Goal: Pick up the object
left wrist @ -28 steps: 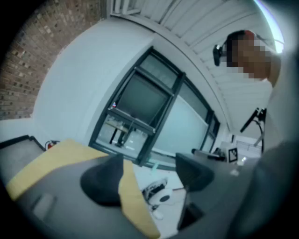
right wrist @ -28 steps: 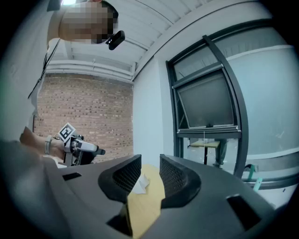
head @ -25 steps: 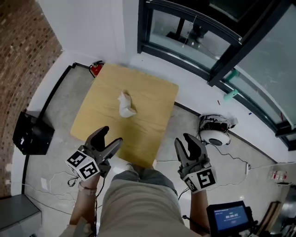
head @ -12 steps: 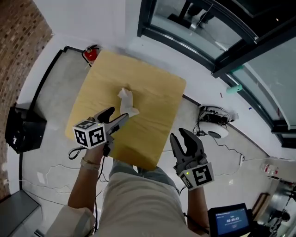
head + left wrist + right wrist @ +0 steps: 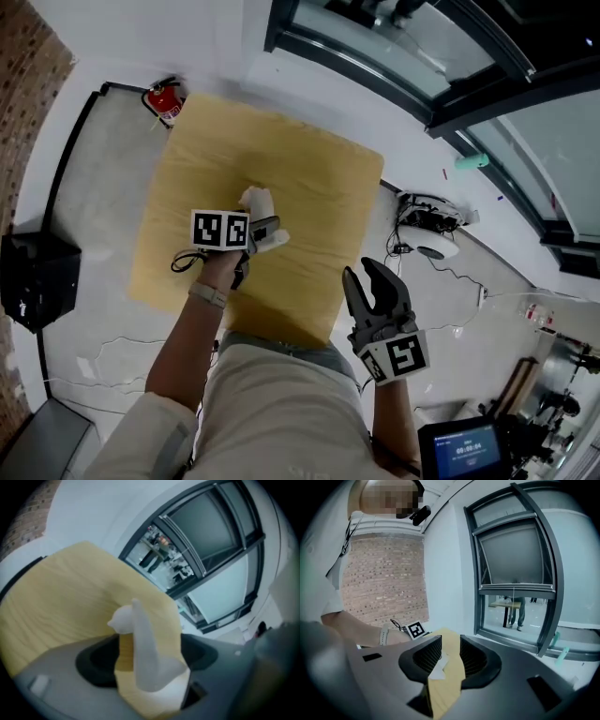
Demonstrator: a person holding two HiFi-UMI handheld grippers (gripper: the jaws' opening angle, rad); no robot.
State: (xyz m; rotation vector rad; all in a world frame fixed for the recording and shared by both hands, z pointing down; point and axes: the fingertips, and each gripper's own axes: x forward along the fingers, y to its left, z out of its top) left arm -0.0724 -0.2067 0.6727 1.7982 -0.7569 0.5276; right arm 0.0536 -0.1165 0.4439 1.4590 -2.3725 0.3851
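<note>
A crumpled white object [image 5: 259, 201] lies near the middle of the square wooden table [image 5: 319, 187]. My left gripper [image 5: 264, 231] hangs right over its near part, and its jaws are opening. In the left gripper view the white object [image 5: 146, 654] stands up between the two jaws of the left gripper [image 5: 147, 663], and the pads do not press on it. My right gripper [image 5: 371, 279] is open and empty, off the table's near right corner. In the right gripper view the right gripper [image 5: 450, 658] points at the table [image 5: 449, 679] and the white object [image 5: 438, 669] beyond it.
A red fire extinguisher [image 5: 162, 98] stands by the table's far left corner. A black box [image 5: 37, 281] sits on the floor at the left. A white round device [image 5: 433, 249] with cables lies on the floor at the right. Dark window frames [image 5: 450, 103] run along the far side.
My left gripper has travelled forward from the table's near edge to the white object, which now stands between its jaws. The right gripper has hardly moved.
</note>
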